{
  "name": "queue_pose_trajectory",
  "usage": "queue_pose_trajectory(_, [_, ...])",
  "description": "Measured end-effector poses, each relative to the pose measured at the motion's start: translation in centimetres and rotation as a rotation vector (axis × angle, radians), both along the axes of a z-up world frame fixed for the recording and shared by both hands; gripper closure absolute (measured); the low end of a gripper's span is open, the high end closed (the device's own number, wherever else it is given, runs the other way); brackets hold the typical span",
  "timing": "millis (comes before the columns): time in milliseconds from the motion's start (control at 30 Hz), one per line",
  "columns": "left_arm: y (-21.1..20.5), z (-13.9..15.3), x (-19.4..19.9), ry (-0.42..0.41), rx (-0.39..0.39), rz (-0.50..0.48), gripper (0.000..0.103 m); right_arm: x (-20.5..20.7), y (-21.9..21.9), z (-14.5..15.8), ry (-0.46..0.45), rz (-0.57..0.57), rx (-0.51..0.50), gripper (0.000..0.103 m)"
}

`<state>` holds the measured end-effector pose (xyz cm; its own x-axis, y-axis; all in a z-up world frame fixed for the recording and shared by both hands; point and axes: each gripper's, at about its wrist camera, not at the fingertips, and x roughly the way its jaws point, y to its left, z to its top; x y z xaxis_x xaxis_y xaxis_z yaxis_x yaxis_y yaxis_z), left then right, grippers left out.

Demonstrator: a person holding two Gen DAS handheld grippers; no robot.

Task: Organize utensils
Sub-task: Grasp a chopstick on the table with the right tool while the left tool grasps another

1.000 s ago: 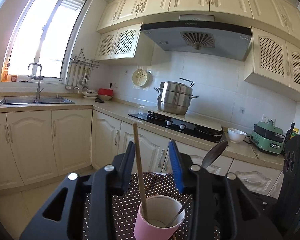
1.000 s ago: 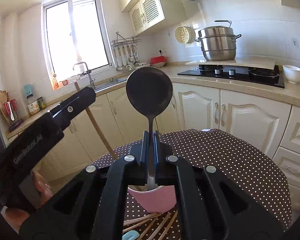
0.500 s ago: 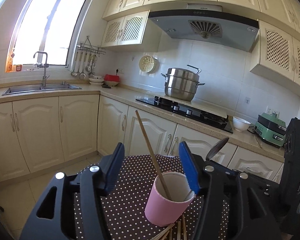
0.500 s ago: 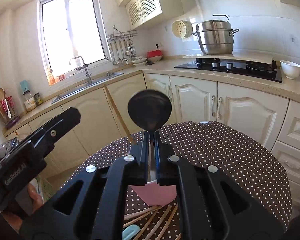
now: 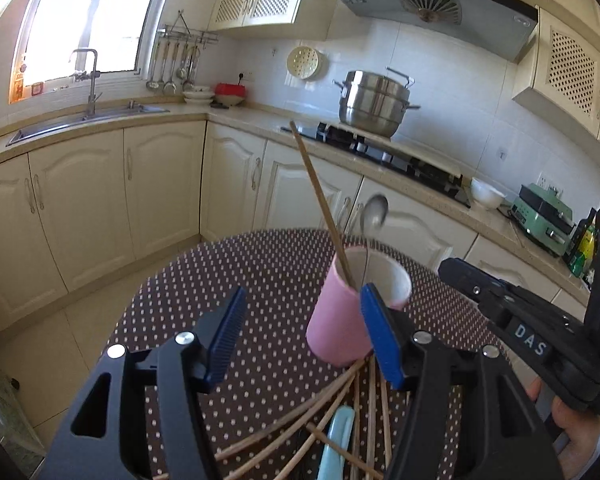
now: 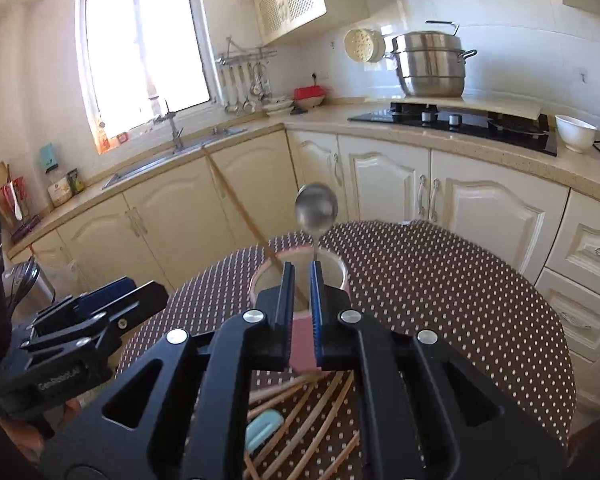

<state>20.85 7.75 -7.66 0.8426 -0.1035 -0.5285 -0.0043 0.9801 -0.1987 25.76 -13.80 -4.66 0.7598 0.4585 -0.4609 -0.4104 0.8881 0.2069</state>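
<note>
A pink cup (image 5: 340,320) (image 6: 340,276) stands on the dotted table (image 5: 220,272) (image 6: 440,280). In it lean one wooden chopstick (image 5: 320,196) (image 6: 236,196) and a metal spoon (image 5: 374,214) (image 6: 316,208), both free. My left gripper (image 5: 303,292) (image 6: 140,290) is open and still opening. It holds nothing, and the cup stands just ahead of its right finger. My right gripper (image 6: 302,268) (image 5: 446,268) hangs just short of the cup, its jaws a narrow slit apart with nothing in them. Loose chopsticks (image 5: 300,428) (image 6: 300,412) and a light blue utensil (image 5: 336,440) (image 6: 264,428) lie below the grippers.
Cream cabinets and a counter wrap round behind the table, with a sink (image 5: 88,116), a hob carrying a steel steamer pot (image 5: 374,104), a white bowl (image 5: 486,194) and a green appliance (image 5: 544,216). A hand (image 5: 568,432) grips the right tool.
The spoon has slid down out of my right gripper into the cup. My left gripper opened wider, let the chopstick lean in the cup, and tipped down toward the table.
</note>
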Motion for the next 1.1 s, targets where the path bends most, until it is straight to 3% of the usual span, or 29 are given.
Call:
queue_pose_trajectory(333, [1.4, -4.0, -2.7, 0.175, 0.008, -0.015, 0.044, -4.7, 2.9, -7.5, 0.268, 0.248, -0.227, 0.094])
queue_pose_trajectory(500, [1.3, -5.6, -4.1, 0.214, 0.027, -0.027, 0.044, -6.2, 3.3, -9.8, 0.334, 0.294, -0.271, 0.094])
queue_pose_trajectory(867, [1.8, -6.6, -4.1, 0.259, 0.042, -0.041, 0.044, -6.7, 4.5, -11.2, 0.325, 0.290, -0.324, 0.091])
queue_pose_trajectory(1100, [0.8, -7.6, -2.6, 0.286, 0.080, -0.093, 0.044, -6.2, 2.6, -10.7, 0.291, 0.253, -0.270, 0.097])
